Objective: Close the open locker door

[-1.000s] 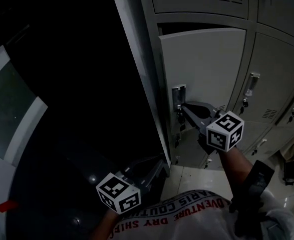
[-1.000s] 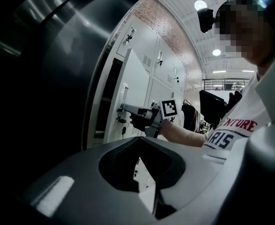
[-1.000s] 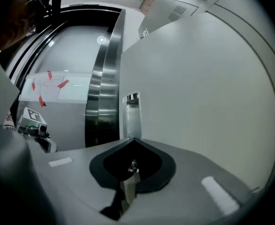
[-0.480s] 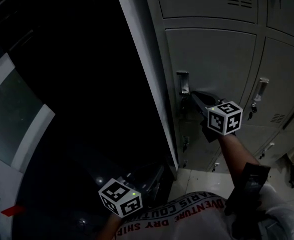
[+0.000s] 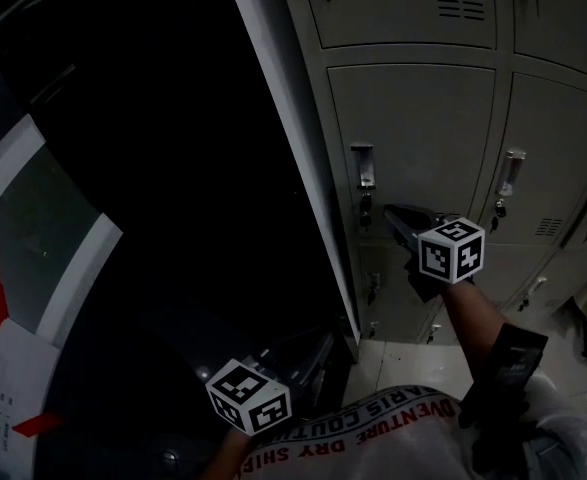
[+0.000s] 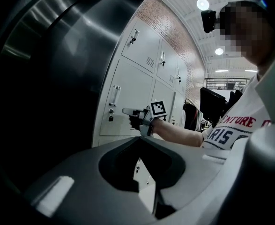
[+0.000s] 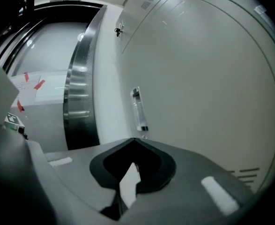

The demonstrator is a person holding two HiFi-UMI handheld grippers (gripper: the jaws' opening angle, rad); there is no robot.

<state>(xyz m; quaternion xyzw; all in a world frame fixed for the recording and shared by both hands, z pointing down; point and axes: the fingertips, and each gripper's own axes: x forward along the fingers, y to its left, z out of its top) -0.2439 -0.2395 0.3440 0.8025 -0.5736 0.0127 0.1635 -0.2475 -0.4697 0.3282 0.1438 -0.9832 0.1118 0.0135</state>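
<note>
Holding the right gripper [image 5: 388, 211] with its jaws pinched shut, tip against tip, nothing between them. Pointing those tips at the locker door [image 5: 423, 138], just right of and below the latch handle [image 5: 363, 168] on the door's left edge. Sitting very near the painted face, though not showing clearly whether touching it. Lying apparently flush with the neighbouring doors, so judging the swing as done or nearly done, with perhaps one last press needed to seat the latch. Judging the door as thin sheet metal: light, stiff, swinging freely on its hinge, smooth and slippery. Favouring, then, a flat push with closed tips near the latch side rather than any pinching. Hanging the left gripper [image 5: 313, 346] low and near, well apart from the door, beside the dark steel column [image 6: 57, 41], with its jaws likewise closed on nothing.
</note>
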